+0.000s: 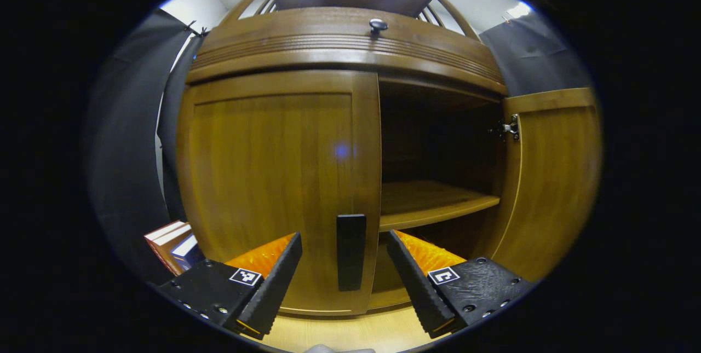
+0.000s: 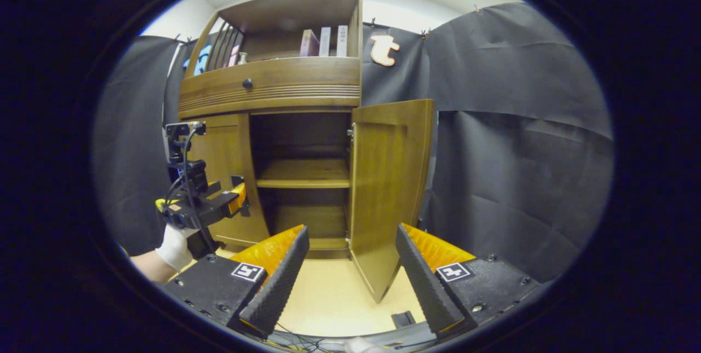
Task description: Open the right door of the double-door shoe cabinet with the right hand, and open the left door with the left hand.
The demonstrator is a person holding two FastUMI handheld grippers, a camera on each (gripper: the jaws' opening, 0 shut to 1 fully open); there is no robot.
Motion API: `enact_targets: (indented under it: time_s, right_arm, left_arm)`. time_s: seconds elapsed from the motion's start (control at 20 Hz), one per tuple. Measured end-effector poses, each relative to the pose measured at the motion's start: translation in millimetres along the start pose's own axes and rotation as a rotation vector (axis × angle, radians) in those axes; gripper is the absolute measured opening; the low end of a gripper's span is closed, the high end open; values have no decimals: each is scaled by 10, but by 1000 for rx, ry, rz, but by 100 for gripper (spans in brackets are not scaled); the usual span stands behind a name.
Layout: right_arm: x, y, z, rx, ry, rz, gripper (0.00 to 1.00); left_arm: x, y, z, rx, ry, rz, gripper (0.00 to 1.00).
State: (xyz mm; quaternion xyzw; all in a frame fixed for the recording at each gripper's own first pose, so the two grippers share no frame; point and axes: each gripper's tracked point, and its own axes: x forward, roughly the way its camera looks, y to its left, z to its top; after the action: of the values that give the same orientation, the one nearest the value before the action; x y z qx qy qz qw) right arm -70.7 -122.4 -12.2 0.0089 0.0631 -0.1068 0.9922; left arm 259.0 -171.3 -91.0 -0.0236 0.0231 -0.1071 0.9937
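1. Two doors, one job half done. Far left in the left gripper view: a stack of books [image 1: 172,243] on the floor beside the shoe cabinet [image 1: 345,41], clear of any door swing.
2. Next rightward, left door [image 1: 274,189] shut flush against the frame, not yet opened.
3. Dark handle [image 1: 351,252] upright at that door's inner edge, framed between the fingers of the left gripper [image 1: 344,282]; fingers spread wide and touching nothing, probably lined up this way to close on the handle from both sides.
4. Seen from the right gripper view: same left gripper [image 2: 233,202] held by a gloved hand [image 2: 175,246], hovering close in front of the closed door.
5. Further right, open compartment with a bare shelf [image 2: 304,180] exposed.
6. Right door [image 2: 386,189] swung out well past the frame, so that half looks complete.
7. Right gripper [image 2: 353,279] drawn back from the cabinet, fingers apart and empty, likely parked clear to leave room for the left side's pull.
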Motion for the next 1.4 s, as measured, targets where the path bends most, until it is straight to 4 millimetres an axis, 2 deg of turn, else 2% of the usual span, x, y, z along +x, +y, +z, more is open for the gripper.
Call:
enact_targets:
  time_s: [0.05,0.1,0.15,0.25,0.3,0.35,0.55,0.6,0.65,0.75,0.85,1.0,1.4]
  right_arm:
    - [-10,-6,7,-1,2,-14,100]
    - [-17,-12,1,-2,4,-21,99]
    - [-20,-12,6,-4,8,-26,100]
    - [-10,-21,-11,-12,15,-35,99]
    - [-8,-16,-21,-16,19,-37,100]
    - [5,-13,-20,-19,24,-39,100]
    - [5,37,-41,-25,25,-31,100]
    - [0,40,-45,-26,26,-32,100]
    - [-4,57,-56,-25,29,-29,100]
    - [1,102,-83,-20,37,-18,100]
    - [-33,135,-115,-19,38,-7,100]
    - [-48,212,-157,-21,40,19,100]
    - [-240,492,-217,-31,39,111,100]
  left_arm:
    - [62,-32,-58,-4,6,-6,93]
    - [103,-38,-83,-6,8,-7,100]
    - [168,-62,-117,-11,12,-12,92]
    - [229,-76,-138,-12,8,-7,63]
    - [277,-72,-147,-8,4,-4,78]
    - [322,-42,-150,-5,1,10,64]
    - [355,-21,-207,-24,11,-5,35]
    - [355,-14,-218,-20,13,-8,41]
    - [346,-12,-219,-16,15,-15,36]
    - [292,-22,-222,-27,19,-28,19]
    - [207,-28,-222,-17,14,-58,22]
    - [-6,-9,-234,-11,8,-95,22]
    - [-604,137,-272,-33,24,-117,22]
